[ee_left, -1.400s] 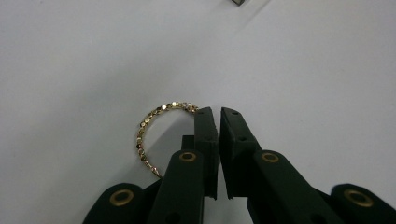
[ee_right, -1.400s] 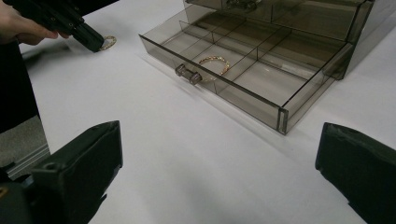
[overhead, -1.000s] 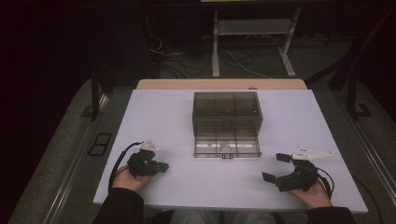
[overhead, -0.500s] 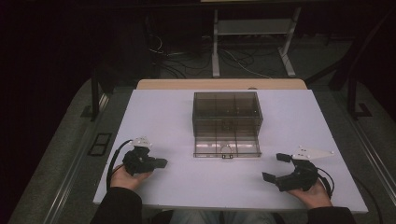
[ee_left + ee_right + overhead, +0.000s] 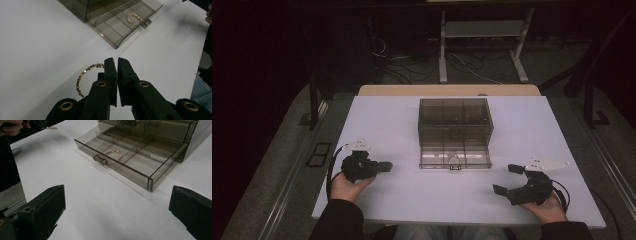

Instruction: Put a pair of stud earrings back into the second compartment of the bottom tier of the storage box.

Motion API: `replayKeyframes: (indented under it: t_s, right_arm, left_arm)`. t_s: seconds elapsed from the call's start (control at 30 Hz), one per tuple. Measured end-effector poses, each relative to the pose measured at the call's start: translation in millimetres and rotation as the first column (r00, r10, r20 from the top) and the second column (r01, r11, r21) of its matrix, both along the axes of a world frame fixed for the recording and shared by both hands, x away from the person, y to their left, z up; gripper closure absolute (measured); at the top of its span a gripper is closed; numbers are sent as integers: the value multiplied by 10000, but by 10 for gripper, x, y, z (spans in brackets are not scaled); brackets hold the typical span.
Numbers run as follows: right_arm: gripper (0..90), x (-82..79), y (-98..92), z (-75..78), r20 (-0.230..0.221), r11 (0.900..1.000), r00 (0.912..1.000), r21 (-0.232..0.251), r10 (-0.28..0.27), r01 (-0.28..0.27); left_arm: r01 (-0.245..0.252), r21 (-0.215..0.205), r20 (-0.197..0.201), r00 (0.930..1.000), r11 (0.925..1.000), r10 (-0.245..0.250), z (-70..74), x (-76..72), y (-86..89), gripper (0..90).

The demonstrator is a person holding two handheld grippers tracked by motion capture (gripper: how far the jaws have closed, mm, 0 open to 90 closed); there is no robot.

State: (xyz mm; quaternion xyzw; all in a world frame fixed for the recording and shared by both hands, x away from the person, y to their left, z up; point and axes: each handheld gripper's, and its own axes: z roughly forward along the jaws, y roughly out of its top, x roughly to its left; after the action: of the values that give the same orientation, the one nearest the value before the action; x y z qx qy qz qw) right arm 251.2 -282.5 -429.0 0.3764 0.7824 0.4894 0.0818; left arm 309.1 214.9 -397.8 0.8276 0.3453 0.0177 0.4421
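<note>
The left gripper point(image 5: 384, 166) sits in the person's left hand point(image 5: 346, 184) near the table's point(image 5: 387, 120) left front part, palm cupped under its body, jaws pointing level toward the table's middle. Its jaws are pressed together on a gold bracelet point(image 5: 86, 76), pinched at its rim, so the ring hangs out to the left of the jaws in the left gripper view. The right gripper point(image 5: 508, 179) rests in the right hand point(image 5: 549, 207) at the right front, aimed toward the organizer point(image 5: 455, 120), its 2 jaws spread wide with nothing between them. The organizer stands mid-table with its bottom drawer point(image 5: 140, 176) pulled out; a 2nd bracelet point(image 5: 114, 155) lies in the drawer's middle front compartment, just behind the handle point(image 5: 99, 159).
</note>
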Motion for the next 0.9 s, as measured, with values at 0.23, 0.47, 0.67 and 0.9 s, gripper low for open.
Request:
replayKeyframes:
  t_s: [0.23,0.47,0.67,0.9]
  right_arm:
    - [1,0,0,0,-3,10000,10000,-4,17,-17]
    - [1,1,-6,-1,-2,10000,10000,16,7,-7]
    - [1,1,-8,0,-18,10000,10000,26,-12,12]
    - [1,1,-8,-1,-19,10000,10000,3,-8,8]
  left_arm:
    - [214,-36,542,9983,9998,-211,138,33,-129,854]
    - [604,155,772,9951,9981,-614,240,100,-330,854]
    - [800,180,834,9932,9966,-812,289,137,-430,854]
    - [1201,420,909,9882,9919,-1235,321,184,-616,854]
